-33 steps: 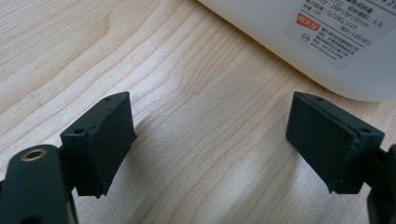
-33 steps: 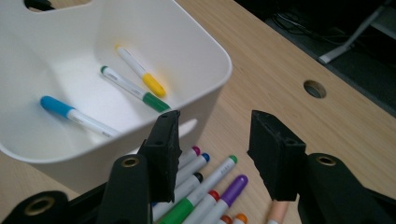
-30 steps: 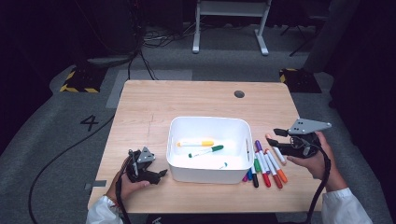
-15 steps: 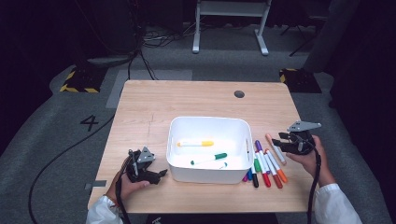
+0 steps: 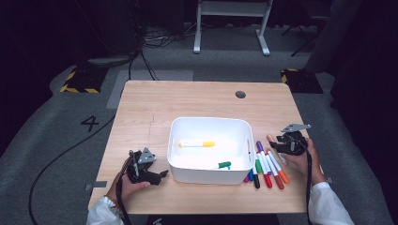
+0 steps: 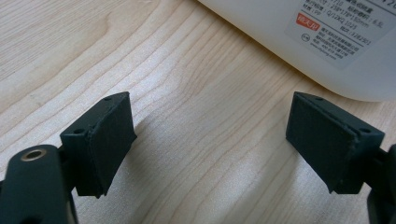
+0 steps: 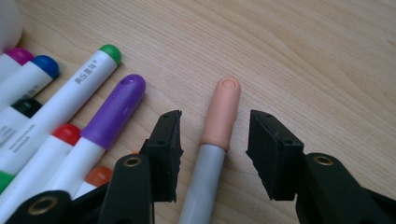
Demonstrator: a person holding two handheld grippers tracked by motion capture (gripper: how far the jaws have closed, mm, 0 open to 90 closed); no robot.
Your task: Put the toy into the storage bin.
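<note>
Right of the bin [image 5: 211, 123], my right gripper [image 7: 214, 154] straddles the peach marker [image 7: 219, 140], jaws spread, not gripping; my left gripper [image 6: 210, 144] rests spread, empty.

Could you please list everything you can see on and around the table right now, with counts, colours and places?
table: one, light wood, centre of the high view.
bin: one, white, open-topped, on the table's near middle.
yellow-capped marker: one, white barrel, lying inside the bin.
green-capped marker: one, inside the bin by its near wall.
loose markers: a row of mixed colours, count unclear, on the table right of the bin.
peach-capped marker: one, grey barrel, outermost of that row, lying between the right jaws, untouched.
round hole: one, dark, far right of the tabletop.
left gripper: black, open over bare wood beside the bin.
right gripper: black, open around the peach-capped marker.
</note>
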